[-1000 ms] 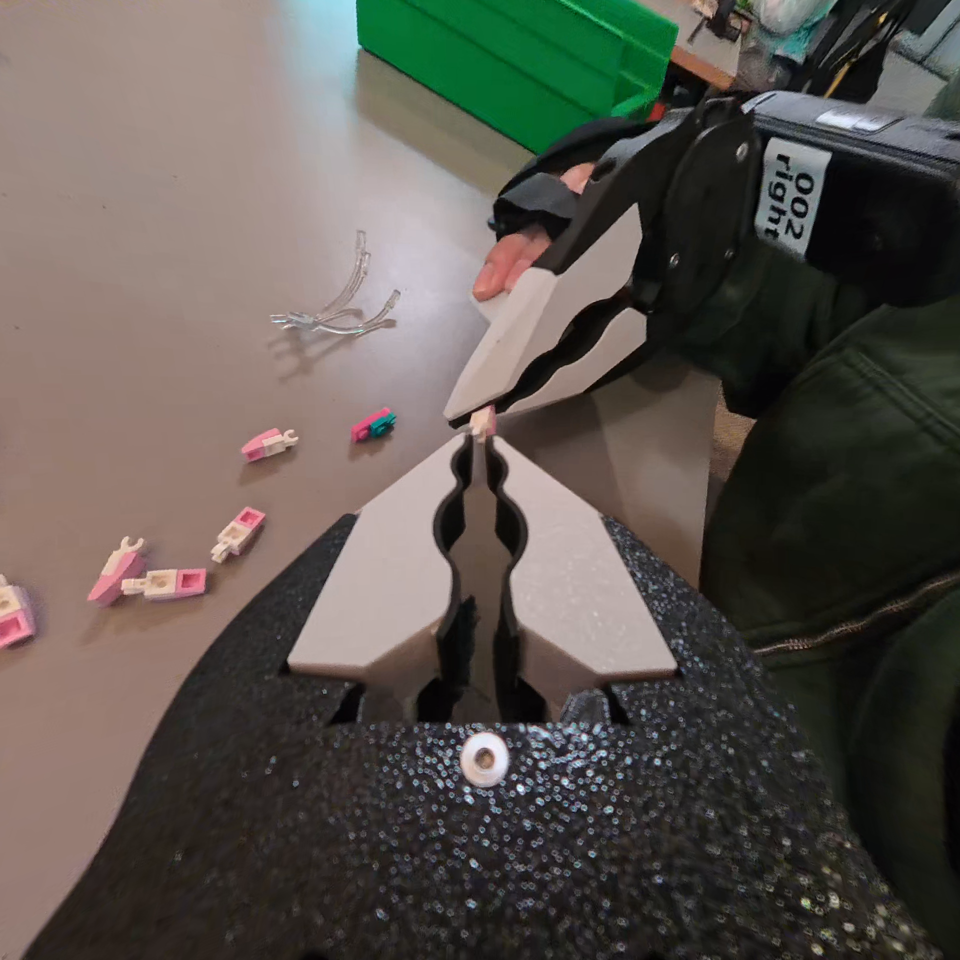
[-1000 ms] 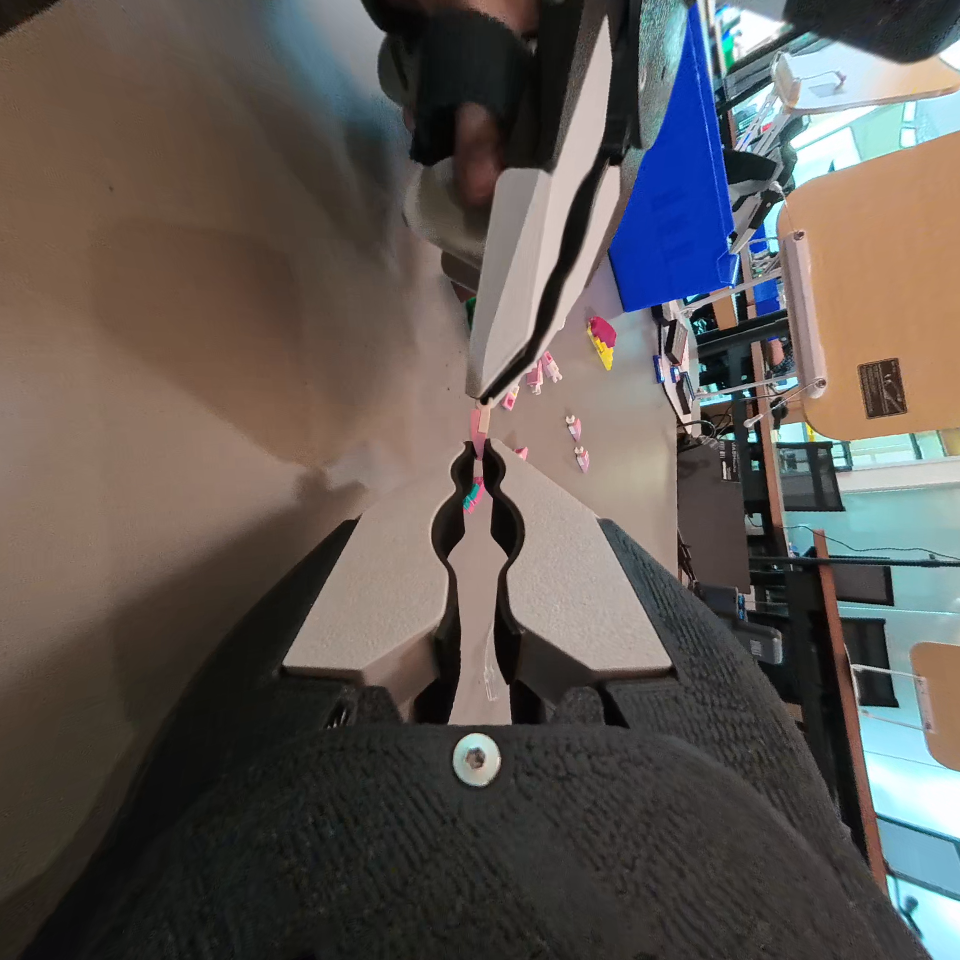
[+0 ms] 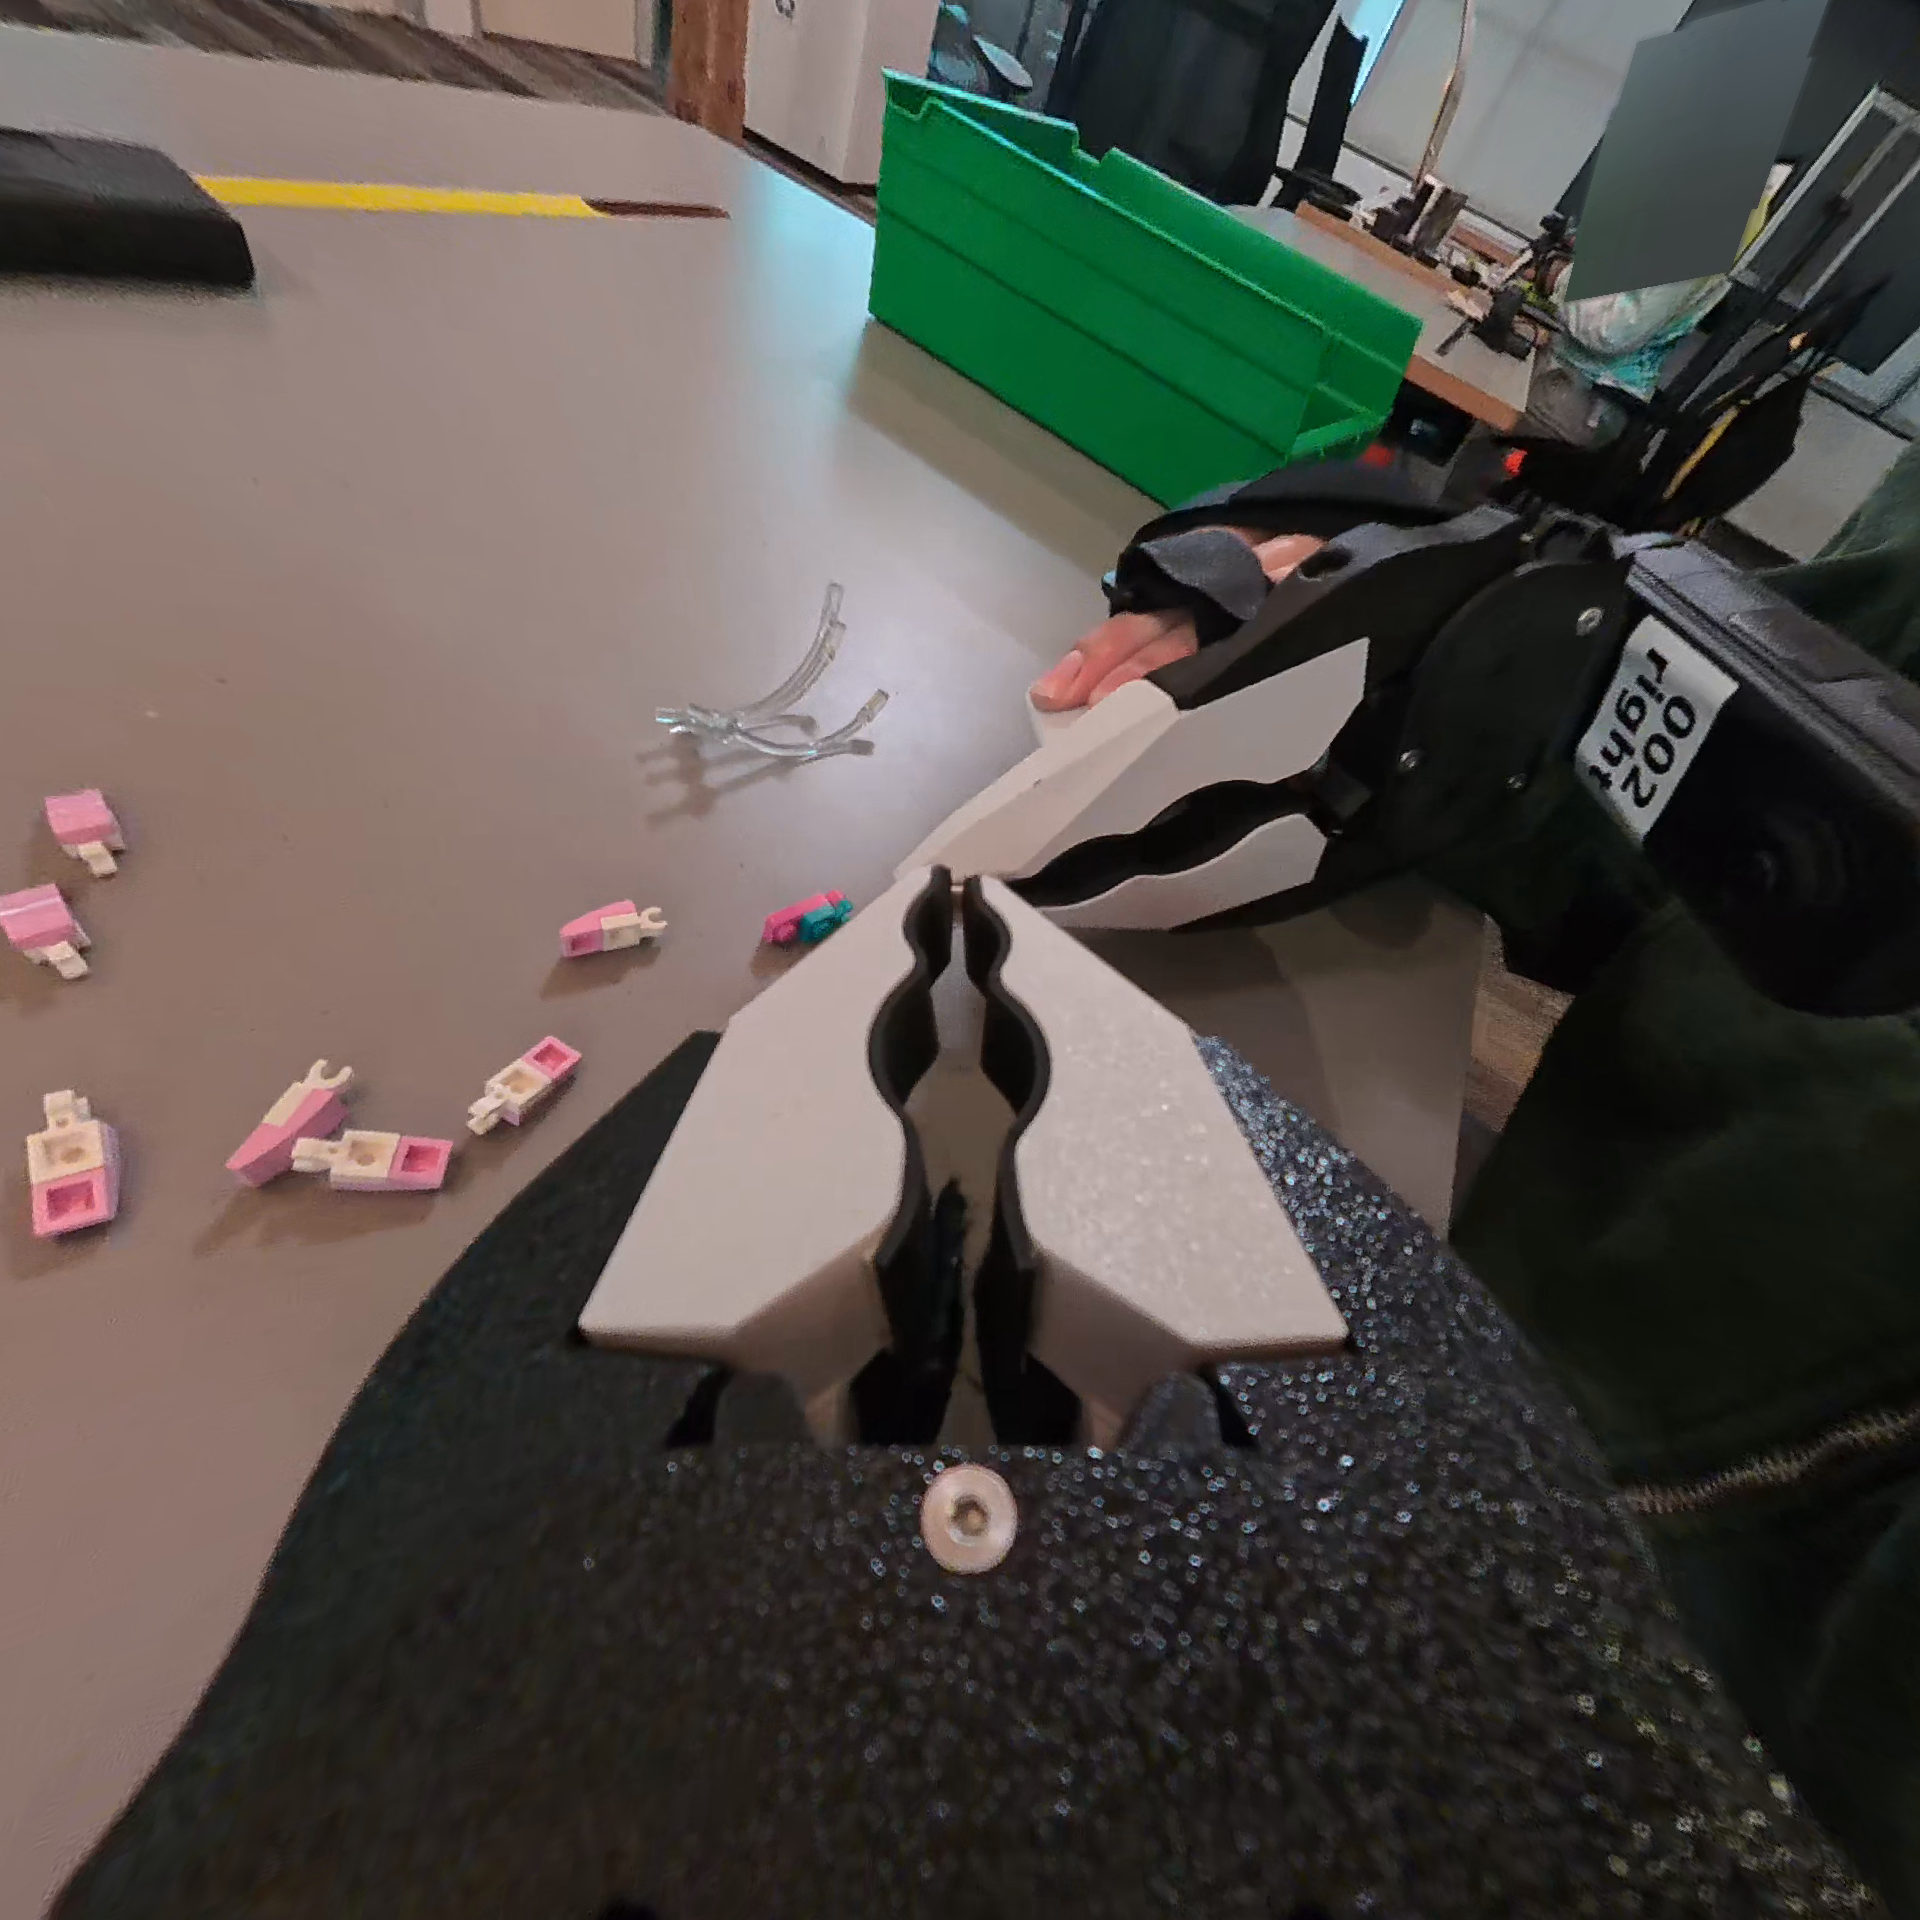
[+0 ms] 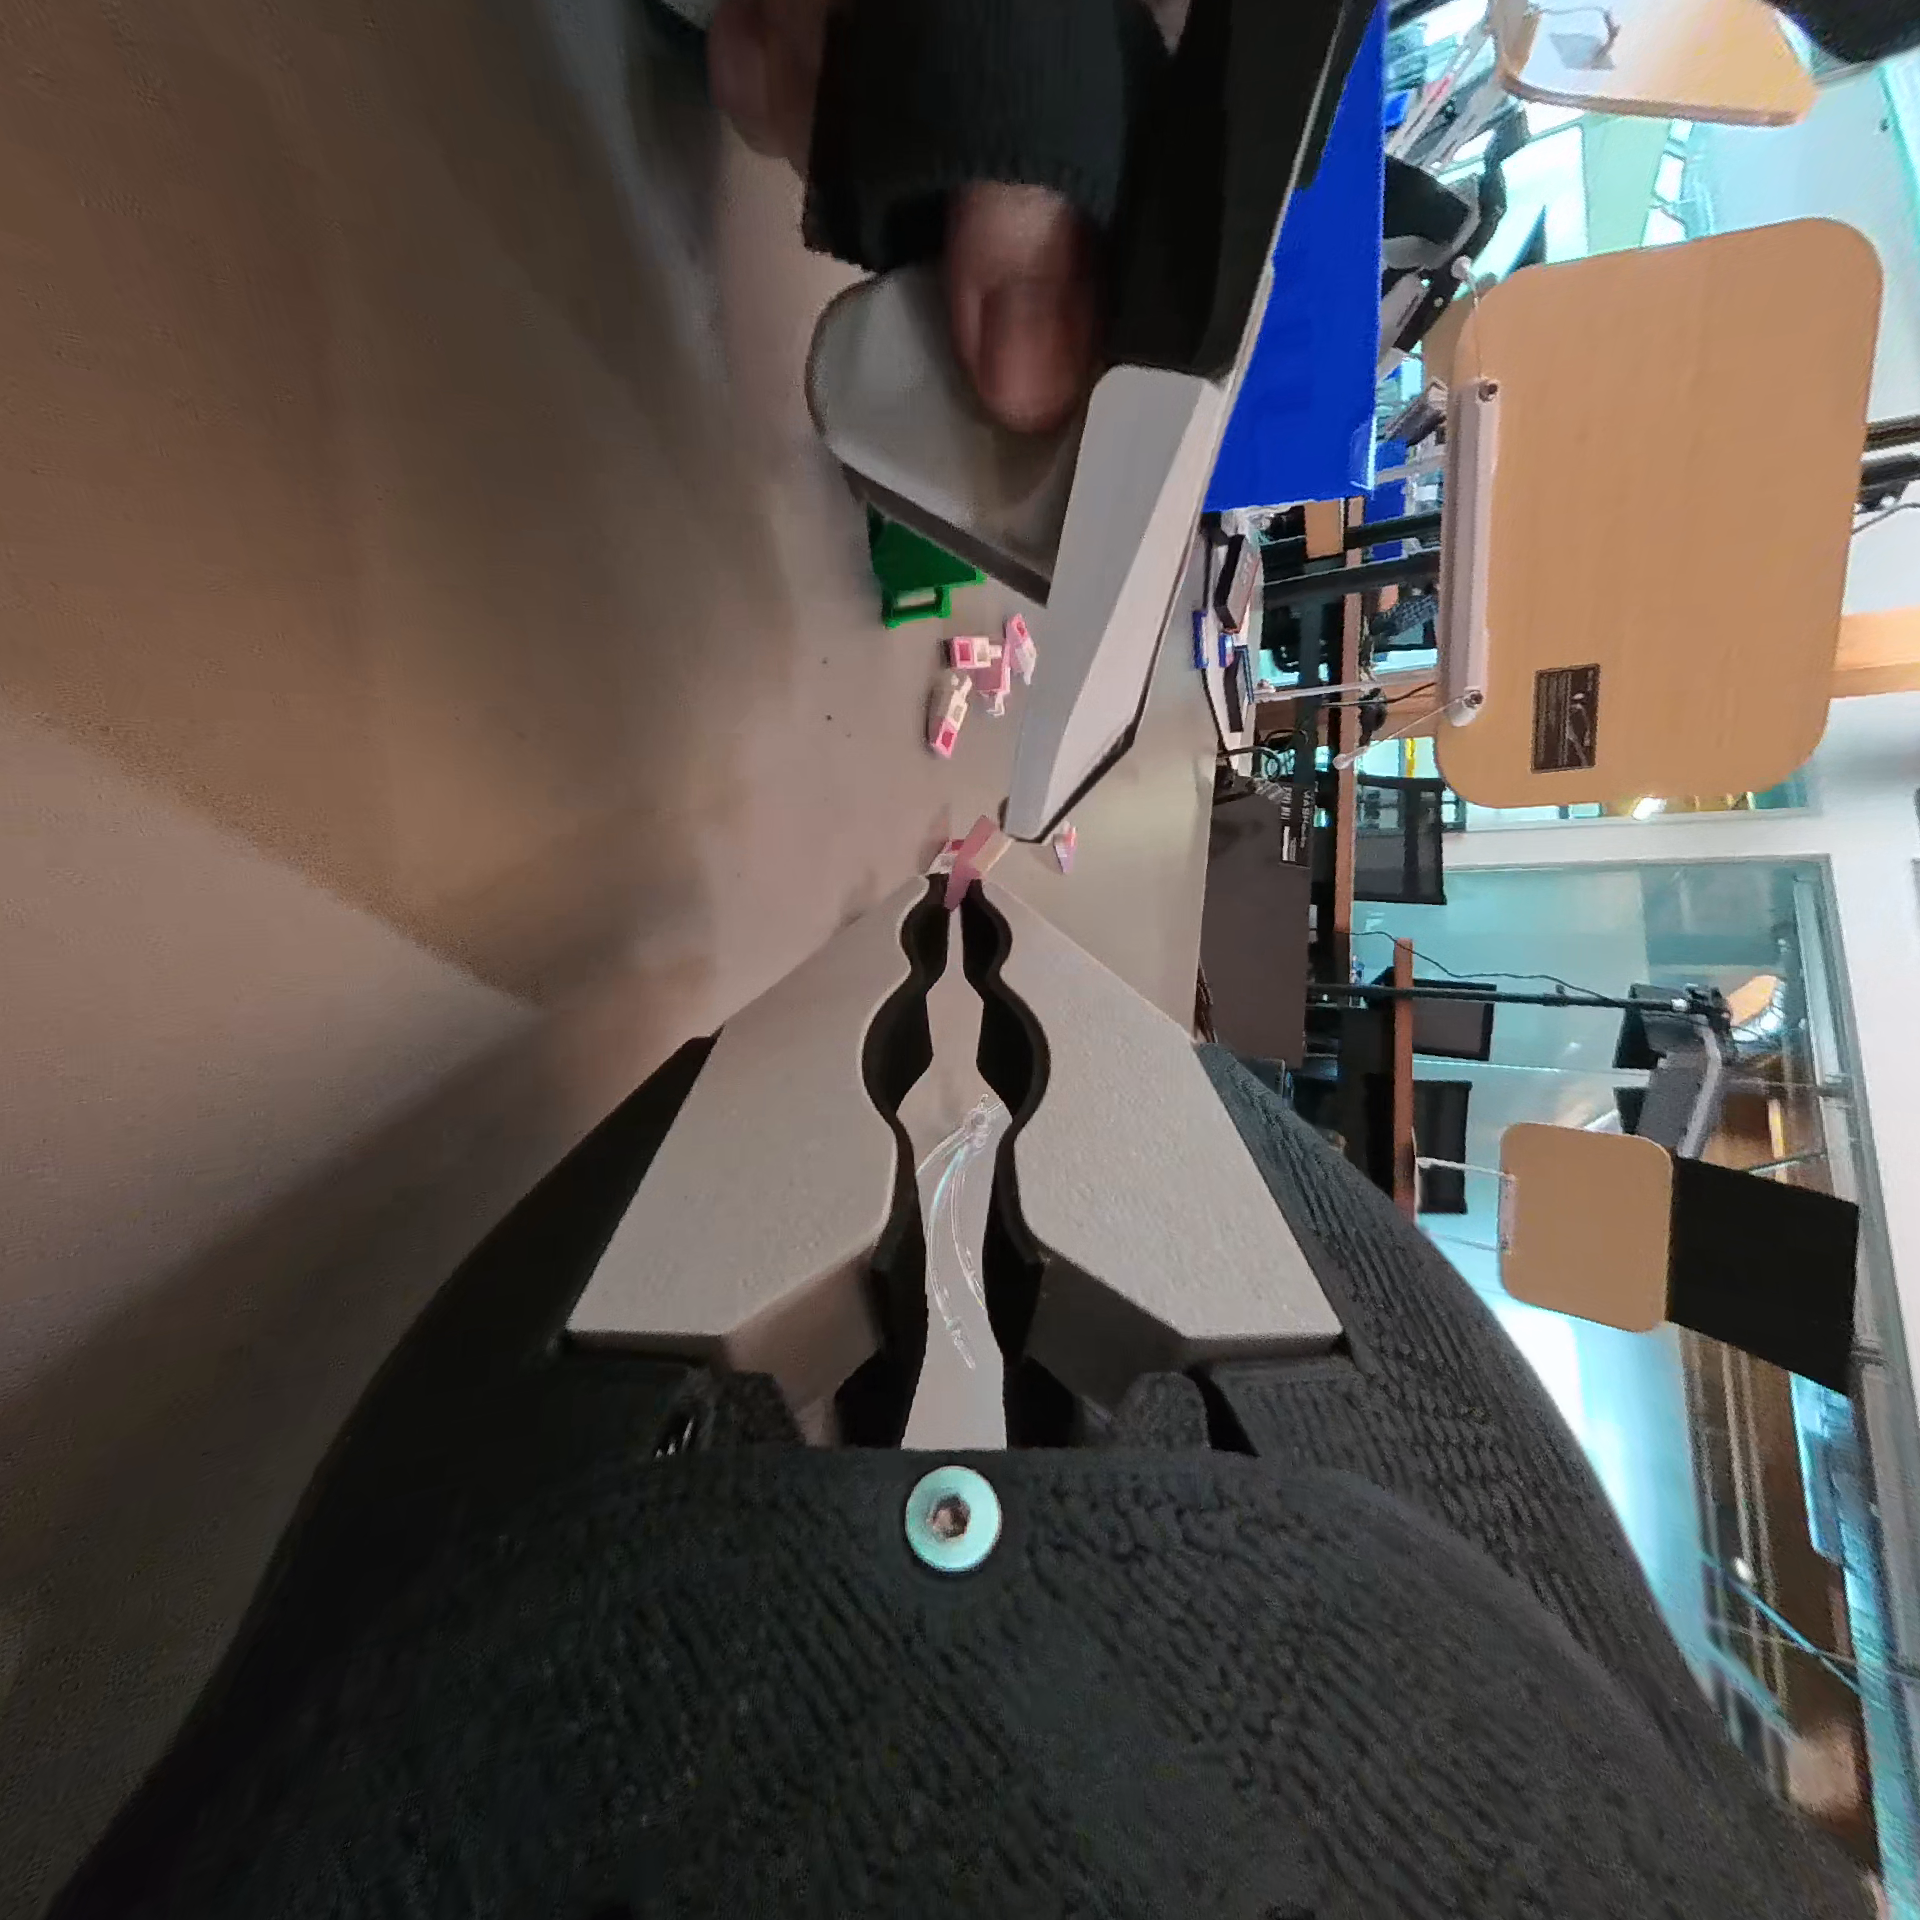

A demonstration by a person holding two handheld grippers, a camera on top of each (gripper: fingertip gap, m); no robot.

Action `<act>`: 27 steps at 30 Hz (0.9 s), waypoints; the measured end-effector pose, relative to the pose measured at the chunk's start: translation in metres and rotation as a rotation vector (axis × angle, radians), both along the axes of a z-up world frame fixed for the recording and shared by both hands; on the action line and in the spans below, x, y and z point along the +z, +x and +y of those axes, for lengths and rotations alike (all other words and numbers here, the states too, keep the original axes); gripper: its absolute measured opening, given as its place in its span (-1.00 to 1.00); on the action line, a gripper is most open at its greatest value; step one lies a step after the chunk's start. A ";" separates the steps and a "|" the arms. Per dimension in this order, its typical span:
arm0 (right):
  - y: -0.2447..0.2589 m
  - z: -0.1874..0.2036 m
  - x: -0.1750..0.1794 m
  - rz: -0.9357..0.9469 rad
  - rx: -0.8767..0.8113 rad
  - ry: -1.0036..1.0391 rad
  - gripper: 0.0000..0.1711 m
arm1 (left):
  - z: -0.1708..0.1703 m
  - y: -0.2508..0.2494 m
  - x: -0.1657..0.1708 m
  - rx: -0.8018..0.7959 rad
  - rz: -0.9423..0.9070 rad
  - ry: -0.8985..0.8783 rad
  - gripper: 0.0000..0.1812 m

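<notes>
Tongs first: our right tongs (image 4: 954,902) pinch a small pink brick (image 4: 964,868) at the very tips, and our left tongs (image 3: 948,891) are clenched tip to tip on its white end. Both grips look thin, so a twist could flick it onto the worktop (image 3: 436,499) among the loose pink pieces (image 3: 343,1138).

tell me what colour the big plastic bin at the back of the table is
Bright green: the big plastic bin shows best in the left wrist view, at the far side of the grey table.
</notes>
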State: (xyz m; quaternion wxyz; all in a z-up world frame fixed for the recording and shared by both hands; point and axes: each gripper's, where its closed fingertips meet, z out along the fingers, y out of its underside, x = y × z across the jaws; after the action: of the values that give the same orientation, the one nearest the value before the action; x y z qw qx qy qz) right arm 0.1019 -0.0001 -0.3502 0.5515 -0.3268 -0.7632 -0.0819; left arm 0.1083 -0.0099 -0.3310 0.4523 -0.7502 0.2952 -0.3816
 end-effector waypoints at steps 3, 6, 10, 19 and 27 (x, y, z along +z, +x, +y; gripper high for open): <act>-0.002 0.000 0.002 0.011 -0.007 -0.004 -1.00 | 0.003 0.000 0.005 0.020 -0.041 0.007 -1.00; -0.006 -0.007 -0.004 -0.011 0.030 -0.037 -1.00 | 0.005 0.001 0.011 0.030 -0.097 0.002 -1.00; -0.023 -0.039 -0.032 -0.112 0.163 0.012 -1.00 | 0.017 -0.001 0.031 0.066 -0.199 0.039 -1.00; -0.010 0.005 -0.007 0.115 -0.033 -0.251 -1.00 | 0.025 -0.051 0.039 0.186 -0.217 0.047 -1.00; -0.005 0.024 0.006 0.224 -0.088 -0.291 -1.00 | 0.030 -0.103 0.081 0.316 -0.125 0.263 -1.00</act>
State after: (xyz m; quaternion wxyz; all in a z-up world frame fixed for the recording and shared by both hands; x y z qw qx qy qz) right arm 0.0965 0.0243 -0.3441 0.5760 -0.4431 -0.6857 0.0424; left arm 0.0056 0.0201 -0.2503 0.6180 -0.6964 0.1927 -0.3099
